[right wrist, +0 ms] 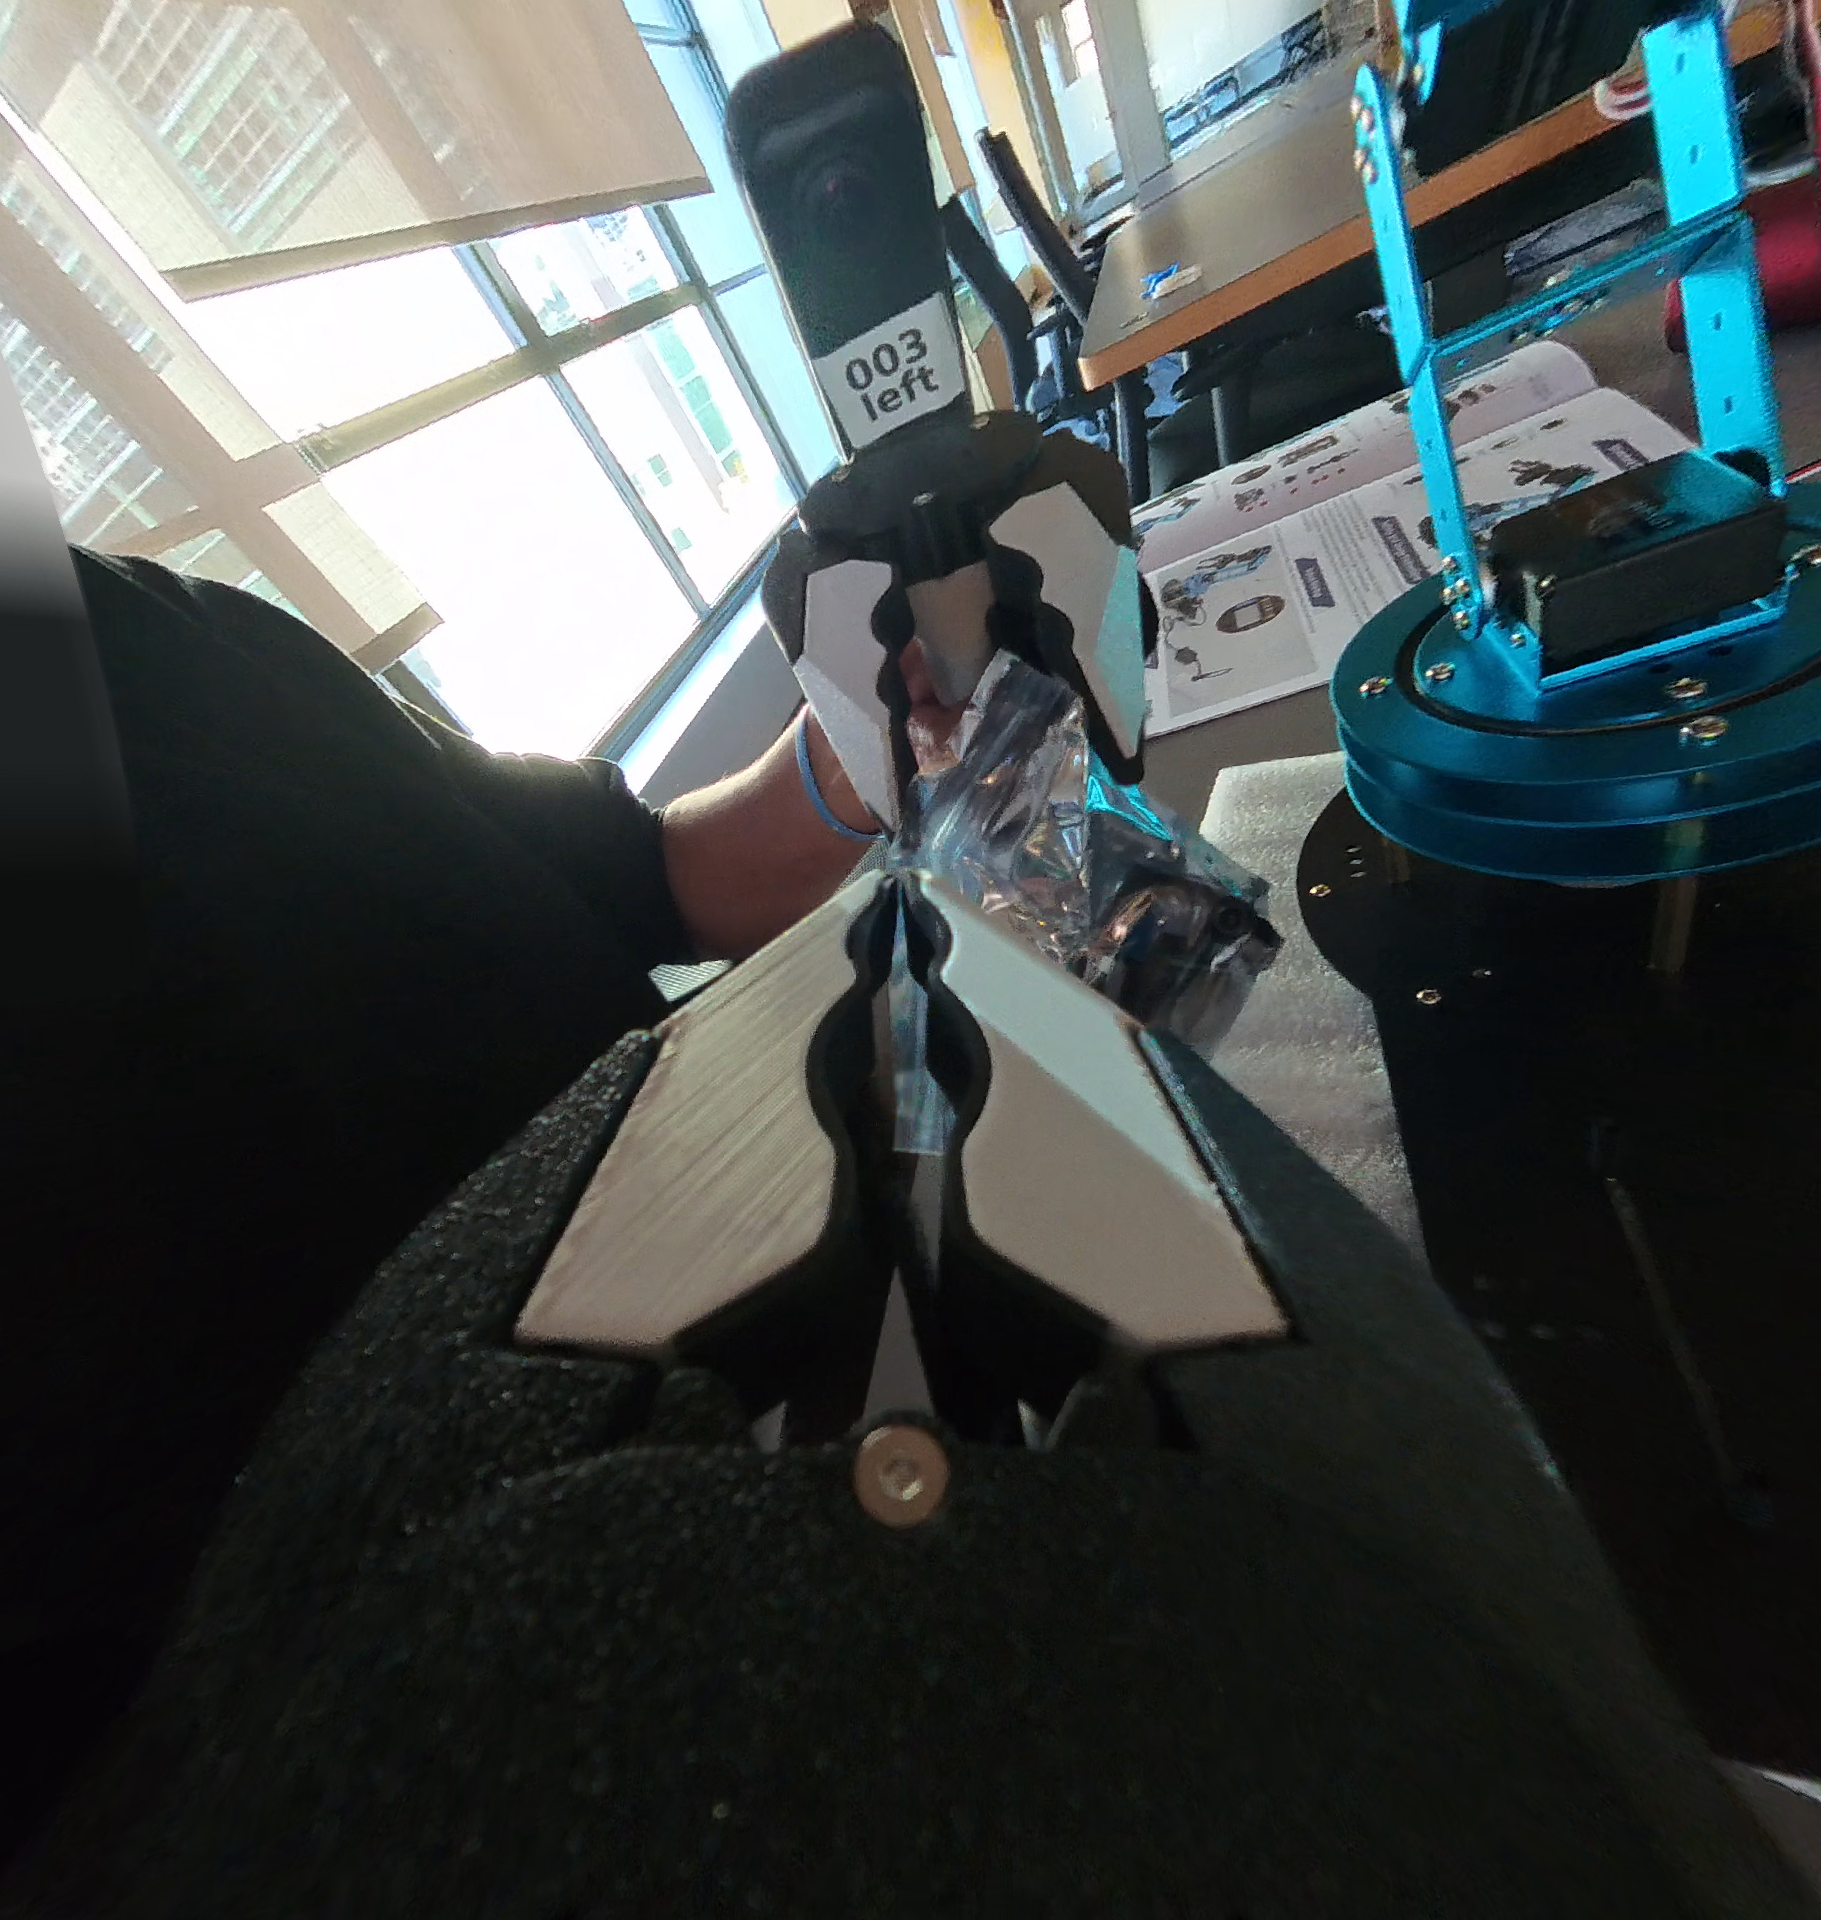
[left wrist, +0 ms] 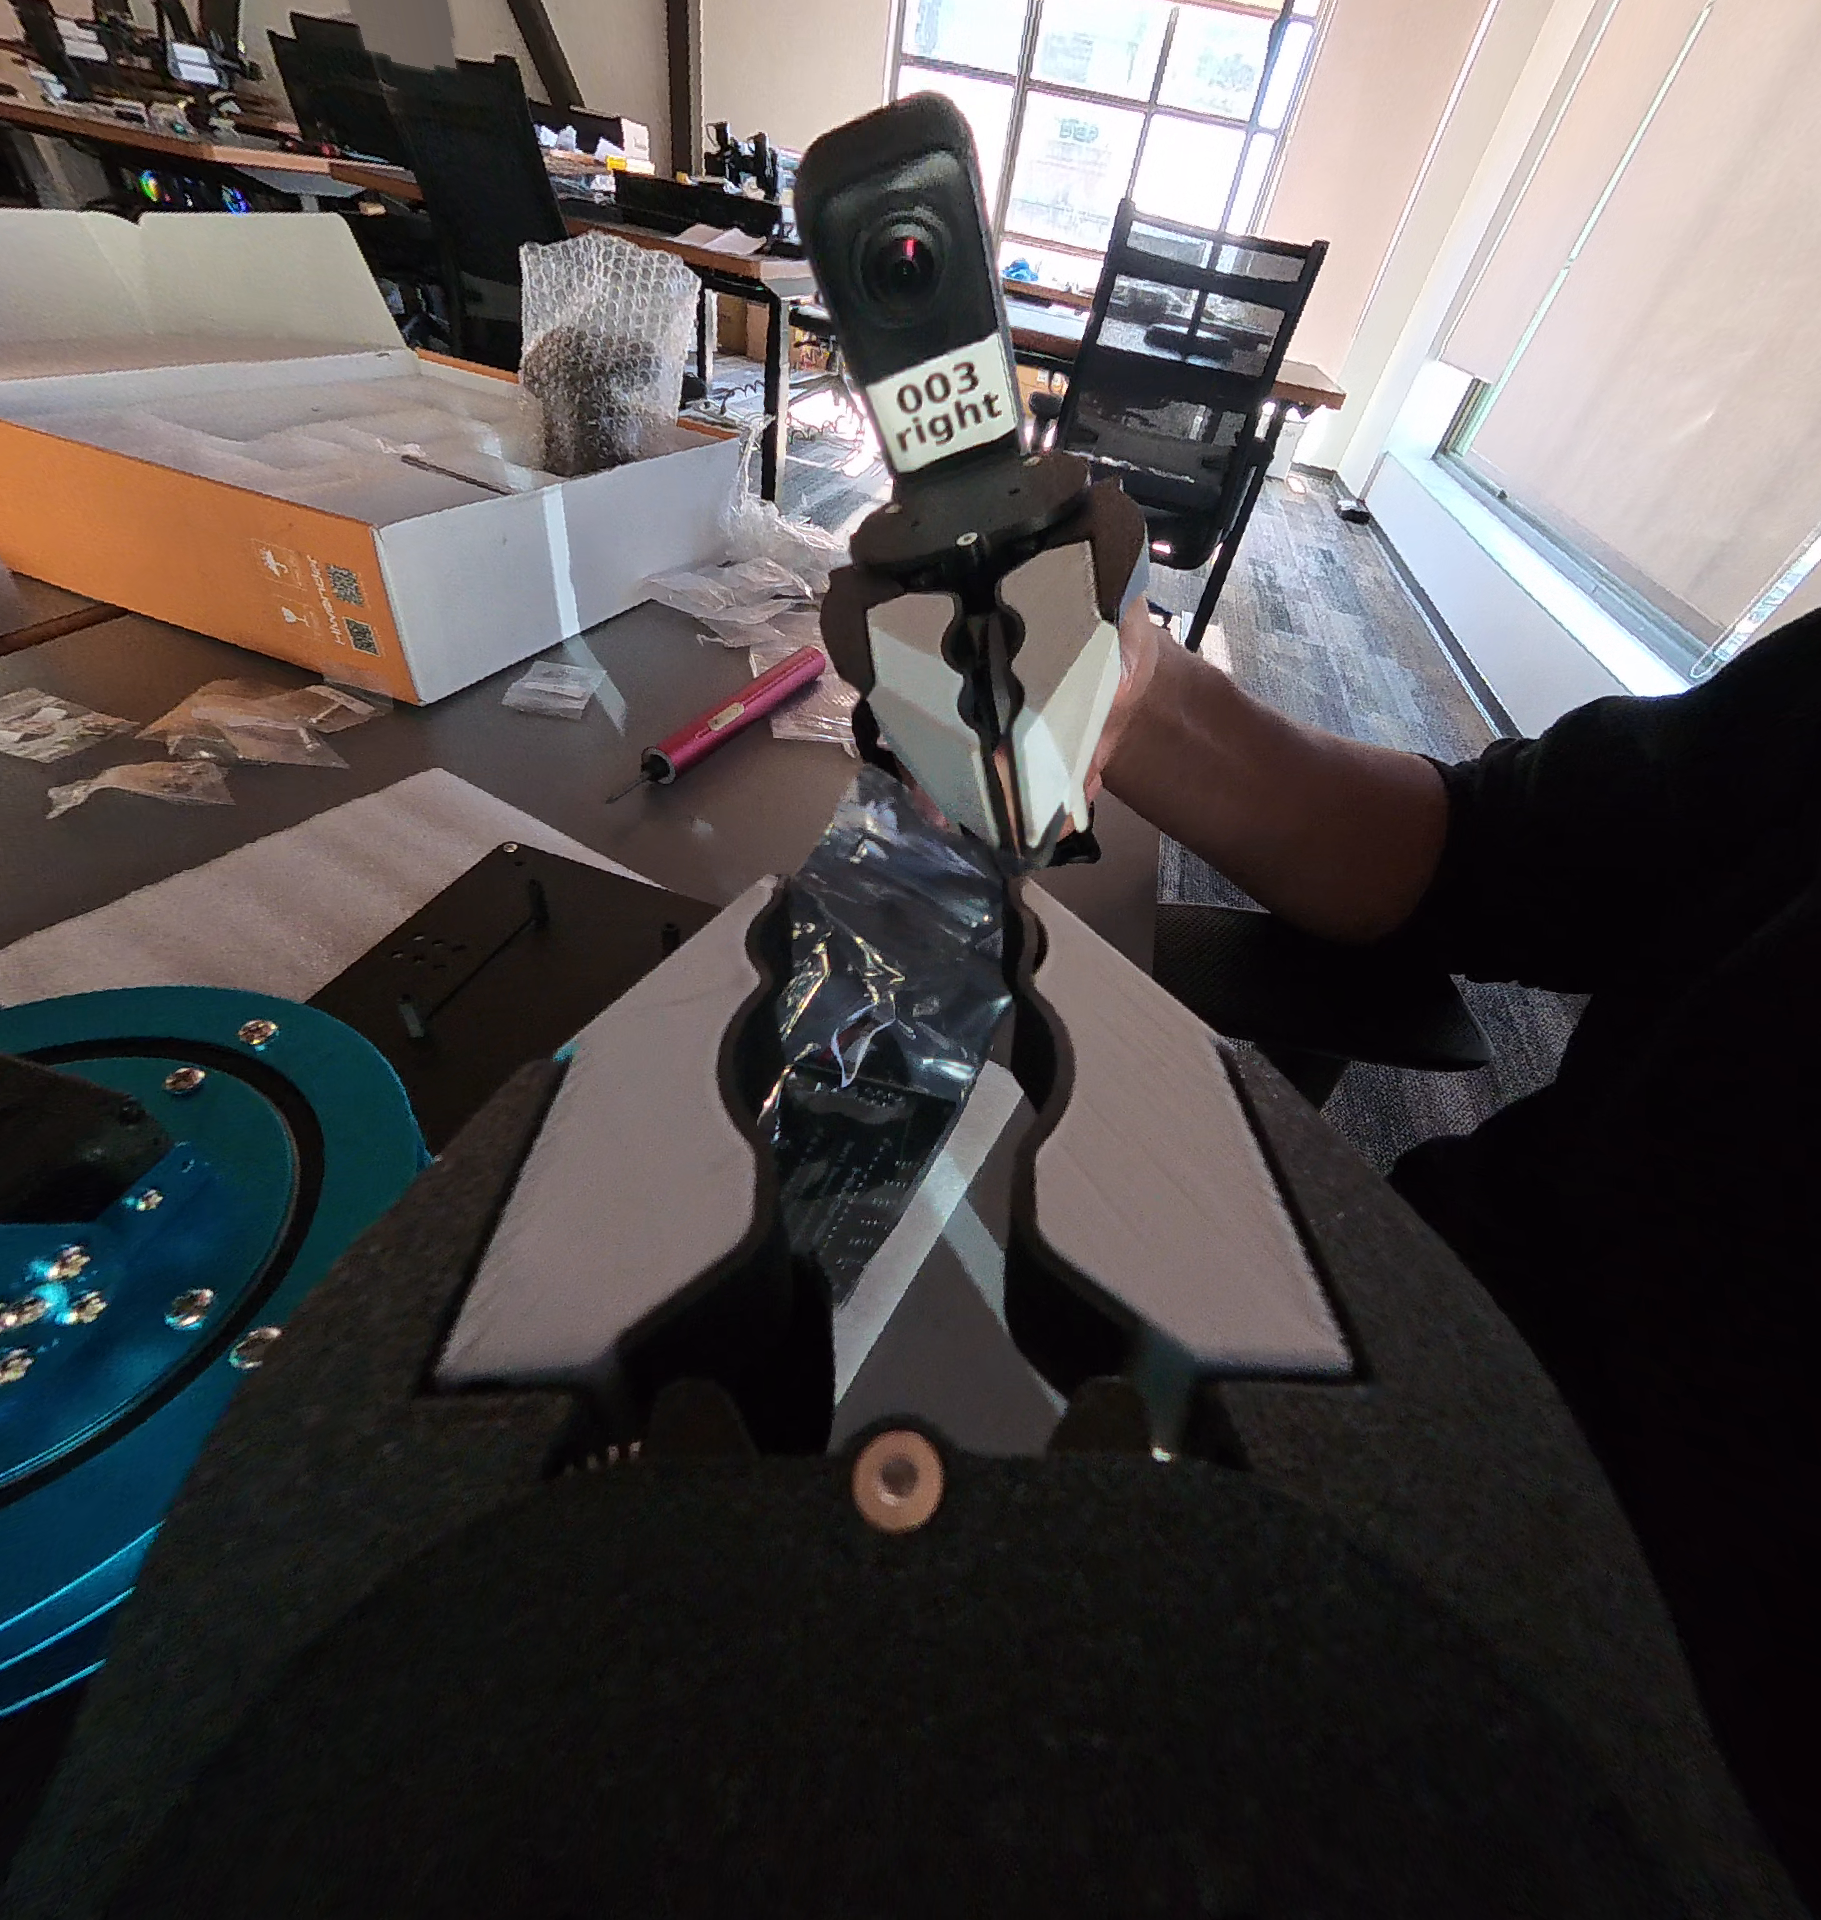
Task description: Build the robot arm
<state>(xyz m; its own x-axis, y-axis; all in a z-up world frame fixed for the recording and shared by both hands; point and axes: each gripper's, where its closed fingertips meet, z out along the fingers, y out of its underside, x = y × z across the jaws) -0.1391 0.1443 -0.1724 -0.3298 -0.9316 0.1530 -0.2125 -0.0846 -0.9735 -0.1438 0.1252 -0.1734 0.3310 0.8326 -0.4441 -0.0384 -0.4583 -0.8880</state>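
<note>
A crumpled clear plastic bag [left wrist: 864,997] with a dark circuit board inside hangs between both grippers above the table. My left gripper [left wrist: 901,894] has its jaws partway closed around the bulky body of the bag. My right gripper [left wrist: 1020,847] faces it from beyond, pinched shut on the bag's upper edge. In the right wrist view, my right gripper [right wrist: 901,883] clamps a thin strip of the bag [right wrist: 1031,821]. The left gripper [right wrist: 1005,790] grips the bag's far end. A hand holds each gripper.
A blue metal round base with an upright bracket [right wrist: 1612,748] stands on a black plate [left wrist: 490,935] at the left [left wrist: 106,1195]. An orange and white box [left wrist: 262,520], a bubble-wrap packet [left wrist: 599,343], a pink tool [left wrist: 740,712], small bags [left wrist: 189,727] and an open booklet [right wrist: 1353,540] lie on the table. Left and right tips are no more than a few centimetres apart.
</note>
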